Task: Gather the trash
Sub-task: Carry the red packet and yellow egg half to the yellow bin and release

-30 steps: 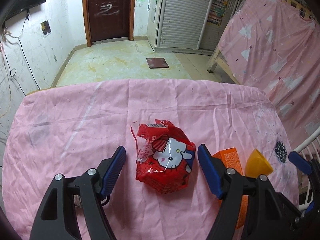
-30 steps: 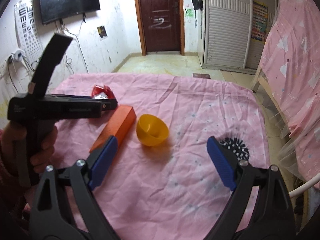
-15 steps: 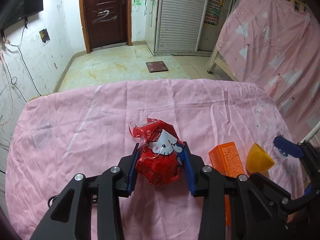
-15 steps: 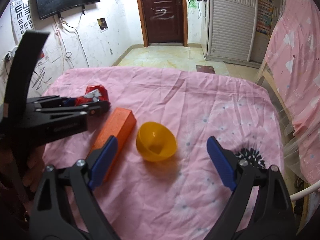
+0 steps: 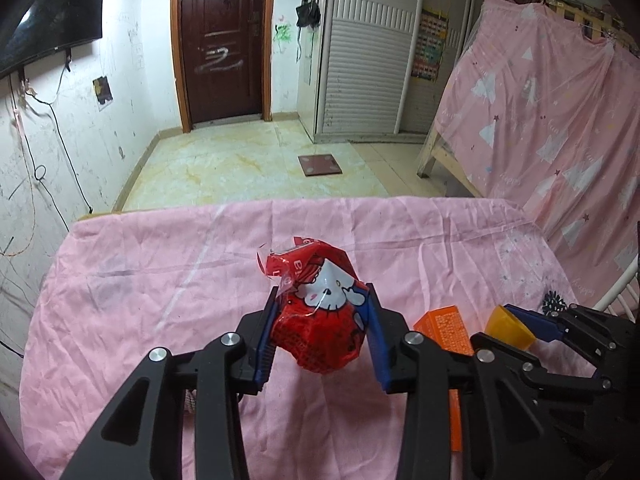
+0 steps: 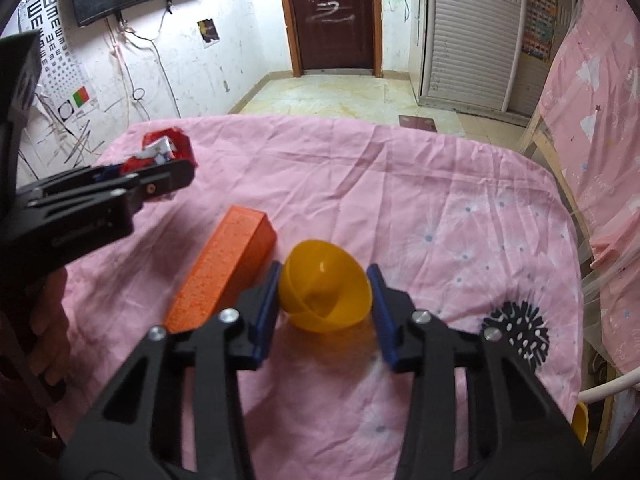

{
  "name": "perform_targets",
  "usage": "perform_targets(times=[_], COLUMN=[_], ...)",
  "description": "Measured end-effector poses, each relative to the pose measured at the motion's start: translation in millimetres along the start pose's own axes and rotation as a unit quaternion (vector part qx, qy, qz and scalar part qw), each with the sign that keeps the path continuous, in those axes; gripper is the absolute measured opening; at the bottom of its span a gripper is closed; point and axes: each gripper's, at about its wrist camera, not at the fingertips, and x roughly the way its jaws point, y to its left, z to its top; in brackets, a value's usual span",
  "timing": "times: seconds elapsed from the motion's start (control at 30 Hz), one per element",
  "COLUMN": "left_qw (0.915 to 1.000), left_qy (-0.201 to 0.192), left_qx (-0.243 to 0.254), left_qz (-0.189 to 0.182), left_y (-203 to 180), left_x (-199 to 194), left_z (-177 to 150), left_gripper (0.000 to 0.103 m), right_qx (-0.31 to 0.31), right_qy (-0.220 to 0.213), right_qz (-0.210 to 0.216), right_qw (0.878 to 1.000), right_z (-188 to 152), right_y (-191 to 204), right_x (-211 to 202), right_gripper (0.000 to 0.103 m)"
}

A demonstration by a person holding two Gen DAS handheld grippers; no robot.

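Note:
My left gripper [image 5: 322, 312] is shut on a crumpled red Hello Kitty wrapper [image 5: 320, 312] and holds it above the pink tablecloth [image 5: 140, 288]. The wrapper also shows in the right wrist view [image 6: 164, 152], in the left gripper's black fingers [image 6: 160, 180]. My right gripper [image 6: 324, 292] is shut on a yellow plastic half-shell cup [image 6: 324, 292], its blue pads against both sides; the cup also shows in the left wrist view [image 5: 508, 326]. An orange box [image 6: 224, 268] lies on the cloth just left of the cup, and in the left wrist view [image 5: 444, 330].
A black spiky print [image 6: 516, 330] marks the cloth at right. A white rail [image 6: 608, 384] and a pink-draped bed frame [image 5: 560, 120] stand to the right. Another yellow piece [image 6: 580, 424] shows below the table's right edge. Tiled floor and a brown door [image 5: 224, 40] lie beyond.
My left gripper closed on the red wrapper and lifted it off the cloth. My right gripper moved in and closed around the yellow cup.

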Motion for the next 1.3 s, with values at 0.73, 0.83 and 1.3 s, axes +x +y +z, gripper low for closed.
perform_targets(times=[0.73, 0.83, 1.3], left_qw=[0.9985, 0.9977, 0.9929], left_qy=[-0.037, -0.042, -0.052], left_qx=[0.041, 0.053, 0.105], left_qz=[-0.005, -0.006, -0.025], left_y=[-52, -67, -146], left_x=[-56, -63, -86], left_z=[-12, -15, -30], left_gripper=[0.032, 0.032, 0.032], right_qx=[0.067, 0.085, 0.15], right_qy=[-0.131, -0.145, -0.203], right_qz=[-0.016, -0.02, -0.04], right_qw=[0.989, 0.986, 0.967], right_z=[-43, -54, -98], right_y=[-47, -60, -122], right_x=[-111, -125, -184], right_gripper=[0.04, 0.04, 0.041])
